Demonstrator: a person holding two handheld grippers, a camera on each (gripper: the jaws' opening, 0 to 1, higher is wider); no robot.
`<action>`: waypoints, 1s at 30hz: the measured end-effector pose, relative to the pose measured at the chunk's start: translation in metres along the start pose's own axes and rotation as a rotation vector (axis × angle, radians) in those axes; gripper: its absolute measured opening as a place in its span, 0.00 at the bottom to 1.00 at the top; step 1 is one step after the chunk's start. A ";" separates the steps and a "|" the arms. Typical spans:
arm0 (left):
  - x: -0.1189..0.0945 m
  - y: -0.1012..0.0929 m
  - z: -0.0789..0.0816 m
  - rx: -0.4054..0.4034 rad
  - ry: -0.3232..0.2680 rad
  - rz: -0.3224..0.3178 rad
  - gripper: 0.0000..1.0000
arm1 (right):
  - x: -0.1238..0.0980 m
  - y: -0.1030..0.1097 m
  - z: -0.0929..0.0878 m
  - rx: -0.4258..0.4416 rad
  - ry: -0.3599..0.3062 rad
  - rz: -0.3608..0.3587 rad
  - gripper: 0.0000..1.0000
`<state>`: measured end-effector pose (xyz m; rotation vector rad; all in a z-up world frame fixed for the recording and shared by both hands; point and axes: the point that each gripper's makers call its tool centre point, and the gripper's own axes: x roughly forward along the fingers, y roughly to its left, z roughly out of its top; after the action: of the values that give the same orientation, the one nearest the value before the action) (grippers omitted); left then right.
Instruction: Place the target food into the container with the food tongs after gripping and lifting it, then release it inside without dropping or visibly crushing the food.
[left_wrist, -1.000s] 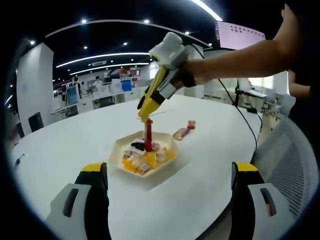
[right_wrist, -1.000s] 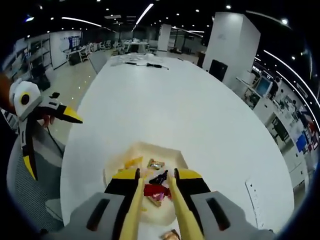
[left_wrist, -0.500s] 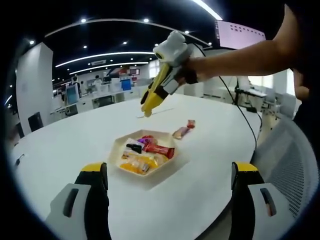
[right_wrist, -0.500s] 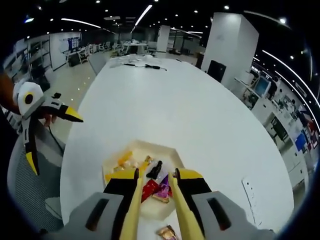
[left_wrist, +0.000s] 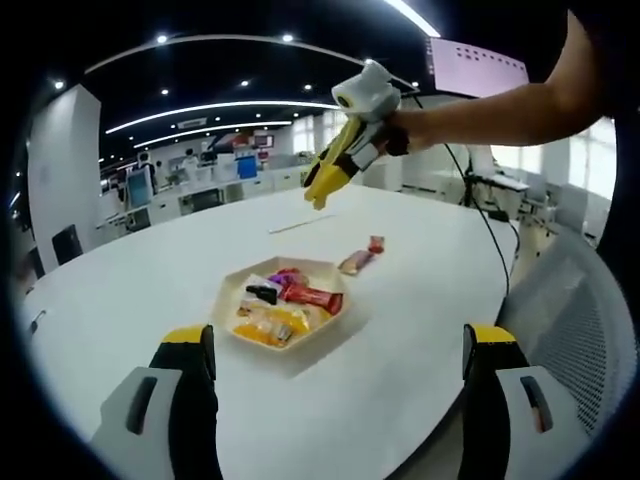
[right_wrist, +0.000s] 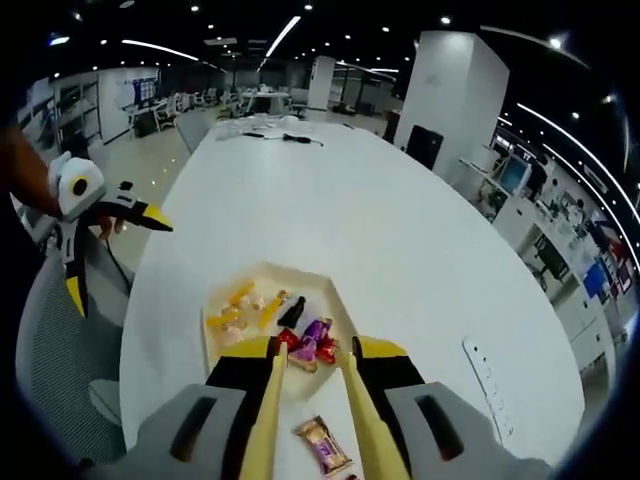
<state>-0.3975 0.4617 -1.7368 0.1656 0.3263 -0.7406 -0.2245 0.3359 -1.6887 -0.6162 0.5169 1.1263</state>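
- The container (left_wrist: 283, 312), a pale hexagonal tray, sits on the white table (left_wrist: 420, 300); it holds wrapped snacks: a red bar (left_wrist: 311, 297), a purple one, a black one and yellow ones (left_wrist: 268, 325).
- Two more wrapped snacks lie on the table just beside the tray; the nearer one (left_wrist: 355, 262) and a small red one (left_wrist: 376, 244) beyond it; in the right gripper view one of them (right_wrist: 322, 446) lies between the tong blades, outside the tray (right_wrist: 222, 345).
- The right gripper (right_wrist: 312, 400) carries the yellow food tongs (right_wrist: 268, 420); it hangs above the table, and the blades stand apart with nothing between them.
- The left gripper (left_wrist: 340, 345) waits near the table edge; its jaws are wide apart and empty.
- The snacks look light, in slippery foil that crackles, with a content which may be soft; it seems best to take one across the middle of its long sides, with gentle pressure only, so the wrapper neither slides nor dents.
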 end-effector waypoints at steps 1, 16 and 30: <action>0.000 -0.001 -0.001 0.001 0.004 -0.002 0.99 | -0.003 -0.001 -0.003 0.002 0.000 0.000 0.29; 0.001 0.000 -0.006 0.004 0.029 0.001 0.99 | -0.047 -0.029 -0.043 0.037 -0.058 -0.038 0.30; 0.002 -0.001 -0.009 0.001 0.040 -0.007 0.99 | -0.075 -0.040 -0.077 0.033 -0.067 -0.035 0.30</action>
<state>-0.3988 0.4622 -1.7457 0.1800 0.3649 -0.7448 -0.2188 0.2210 -1.6870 -0.5555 0.4644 1.0995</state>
